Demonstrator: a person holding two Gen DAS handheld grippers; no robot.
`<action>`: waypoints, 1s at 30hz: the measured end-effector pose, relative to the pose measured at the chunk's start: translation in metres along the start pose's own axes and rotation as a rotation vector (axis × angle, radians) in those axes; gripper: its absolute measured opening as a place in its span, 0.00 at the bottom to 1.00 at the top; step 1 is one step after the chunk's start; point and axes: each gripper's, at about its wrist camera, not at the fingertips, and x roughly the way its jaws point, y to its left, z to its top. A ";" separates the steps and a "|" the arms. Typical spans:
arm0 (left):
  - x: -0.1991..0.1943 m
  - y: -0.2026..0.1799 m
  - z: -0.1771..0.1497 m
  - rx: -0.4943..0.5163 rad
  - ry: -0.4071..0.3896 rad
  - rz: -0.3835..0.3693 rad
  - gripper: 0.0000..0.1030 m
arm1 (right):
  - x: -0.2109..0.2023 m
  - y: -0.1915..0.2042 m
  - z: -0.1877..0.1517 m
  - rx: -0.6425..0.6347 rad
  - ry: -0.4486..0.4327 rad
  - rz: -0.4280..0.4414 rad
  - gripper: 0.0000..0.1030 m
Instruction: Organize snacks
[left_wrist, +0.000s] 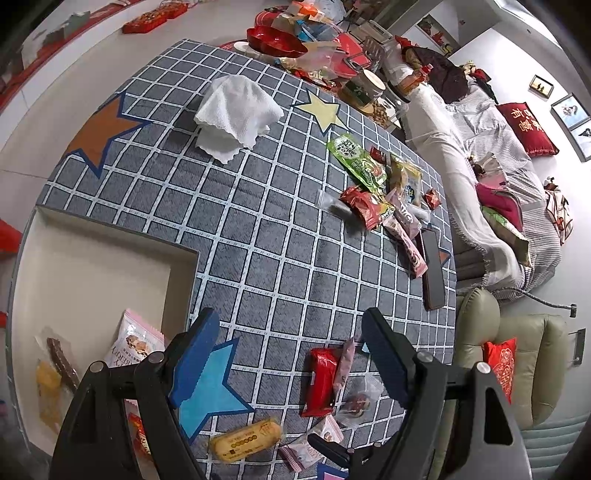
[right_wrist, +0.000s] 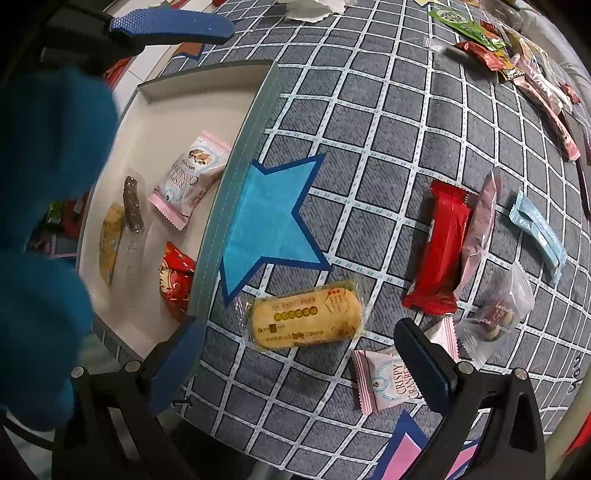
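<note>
Snacks scattered on grid-patterned cloth | sofa beside | left claw, right claw wide, empty

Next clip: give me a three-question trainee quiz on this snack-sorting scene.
1. True or false: the yellow biscuit pack lies inside the tray.
2. The red bar touches which wrapper? A) pink wrapper B) light blue wrapper C) white cloth
3. Fill in: the right claw is ____ and holds nothing.

Key: 1 false; 2 A; 3 open.
</note>
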 end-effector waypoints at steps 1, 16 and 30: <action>0.000 0.000 0.000 0.000 0.001 0.001 0.80 | 0.000 0.000 0.000 0.001 0.000 0.000 1.00; 0.003 0.003 -0.003 -0.009 0.011 0.010 0.80 | 0.004 0.009 -0.005 0.000 0.013 0.000 1.00; 0.004 0.004 -0.004 -0.011 0.012 0.012 0.80 | 0.005 0.011 -0.005 0.000 0.016 -0.001 1.00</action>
